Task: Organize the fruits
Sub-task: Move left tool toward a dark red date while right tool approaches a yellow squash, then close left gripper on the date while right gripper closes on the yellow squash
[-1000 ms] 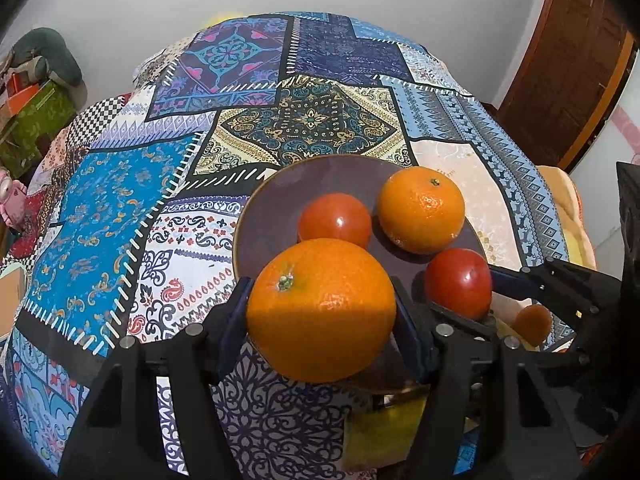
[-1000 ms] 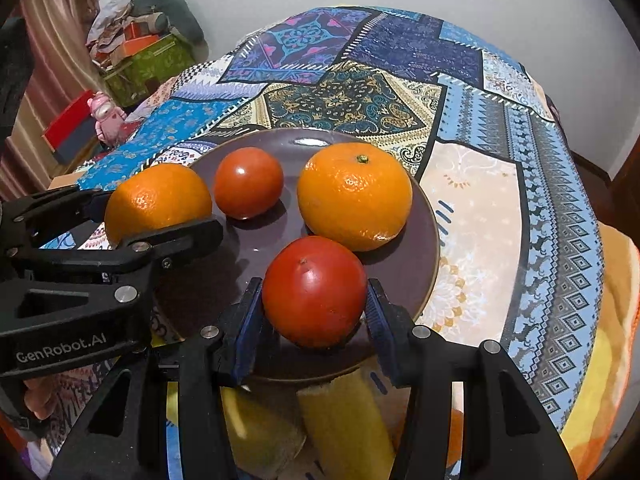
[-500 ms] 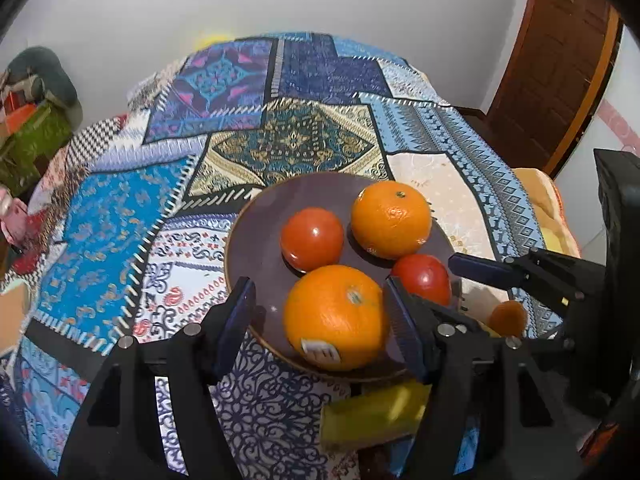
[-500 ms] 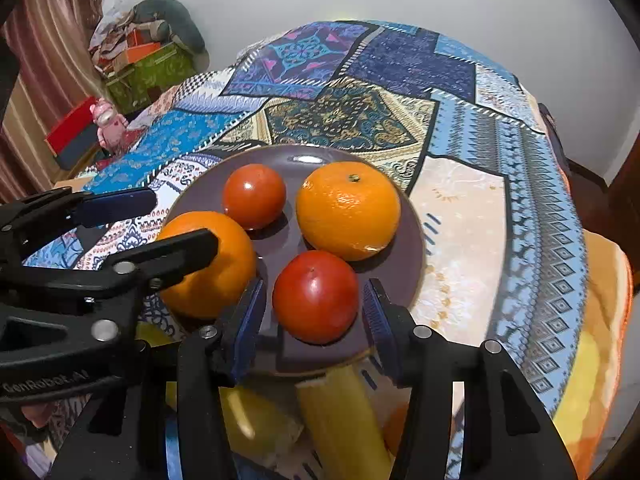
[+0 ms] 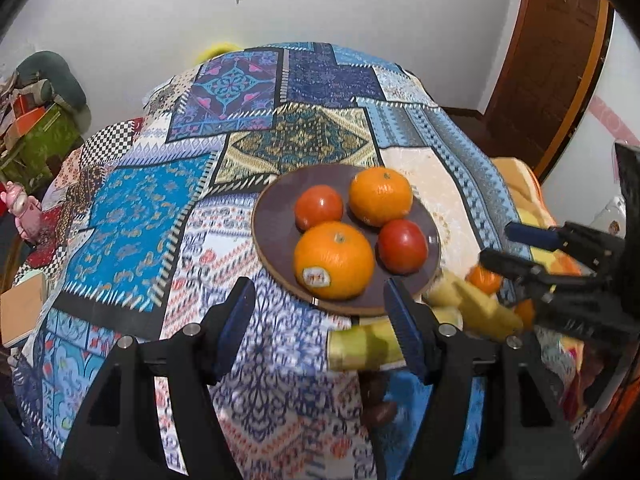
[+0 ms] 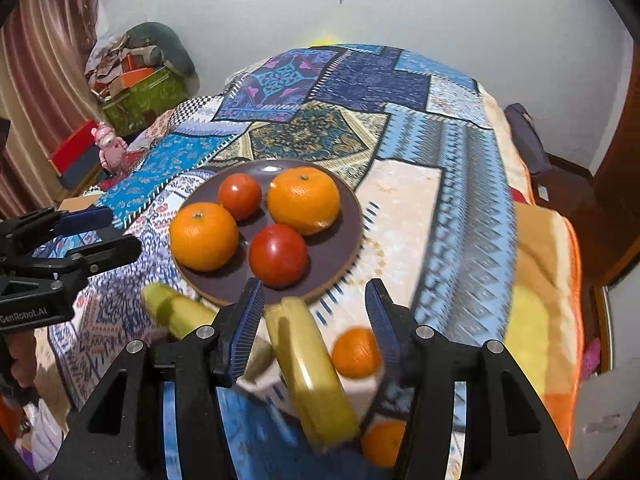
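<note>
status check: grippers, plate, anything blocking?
Left gripper open, empty. Right gripper open, empty. Plate holds two oranges, two tomatoes. Bananas and small oranges off the plate, near edge, under the right fingers.

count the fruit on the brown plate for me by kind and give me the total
Oranges: 2, one bearing a sticker and one behind it.
Tomatoes: 2, one at the back and one nearer.
Total: 4 on the brown plate.
</note>
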